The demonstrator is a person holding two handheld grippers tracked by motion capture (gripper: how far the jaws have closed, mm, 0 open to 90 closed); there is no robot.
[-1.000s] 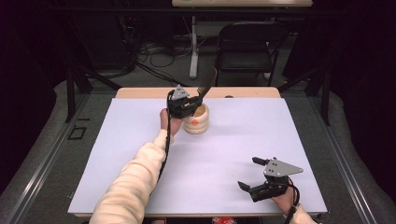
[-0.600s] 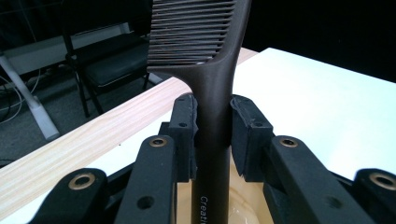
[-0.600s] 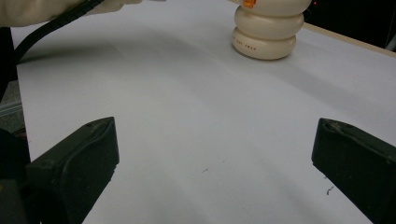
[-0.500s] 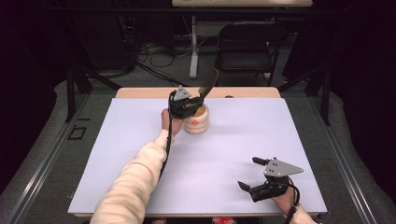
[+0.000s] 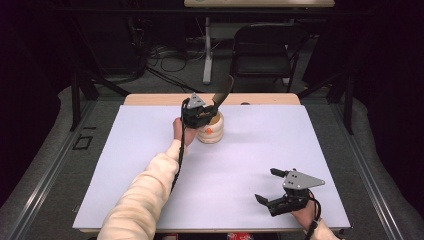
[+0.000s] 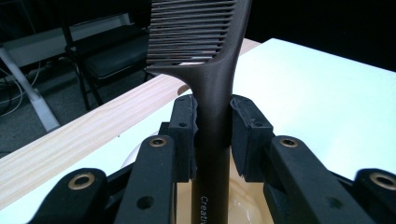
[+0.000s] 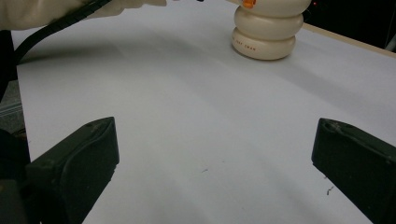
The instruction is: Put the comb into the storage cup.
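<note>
Left tongs (image 5: 206, 114): pinching the comb (image 6: 212, 84) by its handle; both pads press on the handle from two sides, just below the place where the teeth begin.
Comb: dark brown, standing almost upright over the left tongs, teeth part on top, leaning a little away from the person in the high view (image 5: 222, 94); the lower end of the handle goes down behind the pads, and how deep it sits in the cup I cannot tell.
Cup (image 5: 211, 131): cream colour, with round rings on its side, directly under the left tongs and touching the white sheet; something orange (image 7: 249, 3) shows at its top edge.
Right tongs (image 5: 272, 189): spread wide, nothing between the pads, resting low at the near right corner, well apart from the cup.
Between right tongs and cup: bare white sheet (image 7: 187, 116).
Sleeve (image 5: 145, 192): pale, reaching from the near edge to the left tongs, with a black cable along it.
Behind the left tongs: wooden table edge (image 5: 150, 99), then a dark folding chair (image 5: 262, 47) and cables on the floor.
</note>
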